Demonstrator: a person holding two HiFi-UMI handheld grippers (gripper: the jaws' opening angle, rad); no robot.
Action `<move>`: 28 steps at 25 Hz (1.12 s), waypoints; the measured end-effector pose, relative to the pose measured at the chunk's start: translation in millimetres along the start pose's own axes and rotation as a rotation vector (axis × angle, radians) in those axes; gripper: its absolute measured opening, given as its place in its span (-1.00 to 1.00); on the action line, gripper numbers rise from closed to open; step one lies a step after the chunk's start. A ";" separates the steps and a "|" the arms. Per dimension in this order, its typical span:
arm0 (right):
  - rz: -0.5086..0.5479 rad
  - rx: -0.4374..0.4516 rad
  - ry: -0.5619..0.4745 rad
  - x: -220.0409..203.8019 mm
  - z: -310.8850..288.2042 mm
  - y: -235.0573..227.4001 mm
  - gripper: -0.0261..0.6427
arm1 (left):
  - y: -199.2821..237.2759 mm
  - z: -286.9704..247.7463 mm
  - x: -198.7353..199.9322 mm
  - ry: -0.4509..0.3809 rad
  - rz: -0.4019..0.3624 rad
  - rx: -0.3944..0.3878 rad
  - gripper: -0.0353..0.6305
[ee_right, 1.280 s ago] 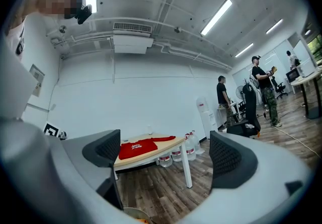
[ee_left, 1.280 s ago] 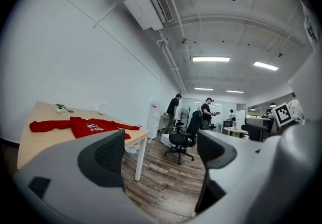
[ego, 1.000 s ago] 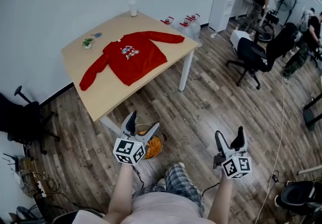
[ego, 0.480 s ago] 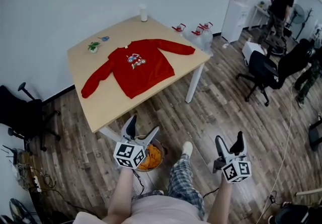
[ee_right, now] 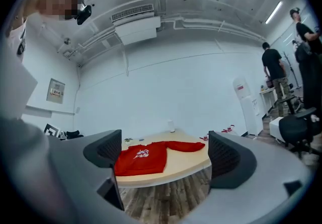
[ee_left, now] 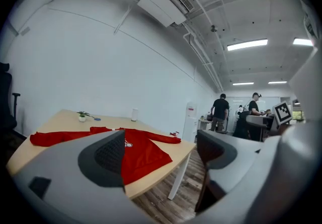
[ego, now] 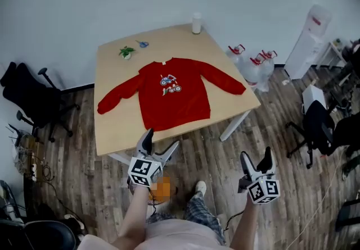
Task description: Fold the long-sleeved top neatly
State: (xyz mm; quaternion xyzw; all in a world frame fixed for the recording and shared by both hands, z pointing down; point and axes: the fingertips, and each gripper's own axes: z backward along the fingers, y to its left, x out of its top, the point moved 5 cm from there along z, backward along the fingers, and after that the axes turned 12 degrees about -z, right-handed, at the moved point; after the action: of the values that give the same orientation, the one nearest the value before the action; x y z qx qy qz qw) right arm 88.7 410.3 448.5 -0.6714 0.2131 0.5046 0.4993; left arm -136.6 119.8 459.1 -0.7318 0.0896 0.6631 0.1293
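Note:
A red long-sleeved top [ego: 171, 90] with a printed chest motif lies flat on the light wooden table [ego: 118, 131], both sleeves spread out to the sides. It shows too in the left gripper view, top [ee_left: 141, 150], and in the right gripper view, top [ee_right: 143, 157]. My left gripper [ego: 160, 143] is held above the floor just short of the table's near edge, open and empty. My right gripper [ego: 257, 159] hangs further right over the floor, also open with nothing between its fingers. Neither touches the top.
On the table's far side stand a white cup [ego: 196, 22], a small green plant [ego: 125, 51] and a small blue object [ego: 143, 44]. Black chairs [ego: 31, 97] stand left, water bottles [ego: 253, 63] and a dispenser [ego: 308, 41] right. People stand far off [ee_right: 274, 74].
The view has swung so the table now sits straight ahead and closer. Both grippers stay open and hold the same place in the picture.

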 end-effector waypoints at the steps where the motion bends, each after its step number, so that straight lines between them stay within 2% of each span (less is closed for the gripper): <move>1: 0.002 0.025 0.016 5.3 -20.6 -5.4 0.64 | 4.2 -9.7 3.0 0.003 0.002 0.025 0.40; 7: 0.004 0.161 0.100 19.5 -120.1 -30.9 0.62 | 27.1 -43.6 9.0 0.020 0.015 0.177 0.40; 13: 0.013 0.295 0.177 13.8 -193.7 -33.1 0.61 | 50.4 -54.1 8.1 0.028 0.027 0.325 0.40; 21: 0.015 0.422 0.260 -6.6 -265.1 -4.0 0.60 | 77.2 -47.4 0.2 0.051 0.060 0.445 0.40; 28: 0.044 0.485 0.303 -23.1 -322.0 23.1 0.60 | 117.9 -64.8 -8.6 0.049 0.083 0.499 0.40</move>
State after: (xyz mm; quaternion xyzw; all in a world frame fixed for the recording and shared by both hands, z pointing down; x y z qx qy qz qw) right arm 210.8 110.7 456.1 -0.5954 0.4142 0.3435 0.5966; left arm -111.8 -12.6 465.0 -0.6887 0.2837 0.6072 0.2764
